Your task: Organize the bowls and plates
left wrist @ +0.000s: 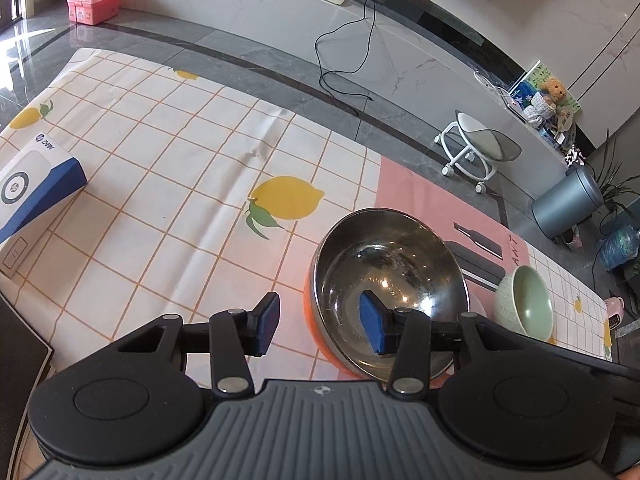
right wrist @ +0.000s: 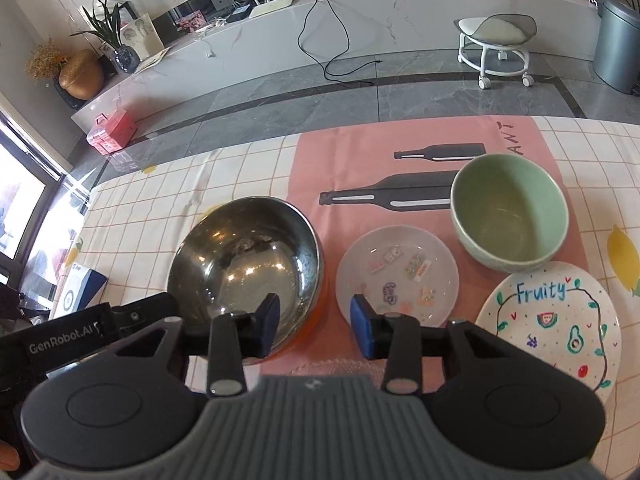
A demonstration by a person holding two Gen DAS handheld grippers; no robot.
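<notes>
- The left gripper [left wrist: 320, 322] stood with its jaws apart and nothing pressed between the blue pads, straddling the near-left rim of the steel bowl [left wrist: 390, 280]; one pad hung inside the bowl, the other outside at about nine o'clock of it, likely lined up to pinch that rim.
- The right gripper [right wrist: 316, 326] was likewise parted and empty, poised over the gap between the steel bowl [right wrist: 246, 264] and the clear plate [right wrist: 396, 274], its left pad above the bowl's rim at about five o'clock.
- The steel bowl sat in an orange-rimmed vessel, so some nesting looked done.
- The green bowl [right wrist: 510, 212] sat at one o'clock from the clear plate, and the "Fruity" plate [right wrist: 552, 320] lay at four o'clock, all apart and unstacked.
- Everything rested on a lemon-print checked tablecloth [left wrist: 180, 168] with a pink panel of bottle silhouettes; a blue-and-white box [left wrist: 36, 188] lay at its far left.
- Beyond was grey tiled floor, a white wheeled stool [right wrist: 496, 46], a grey bin [right wrist: 618, 40] and a marble ledge carrying a router [right wrist: 272, 2].
</notes>
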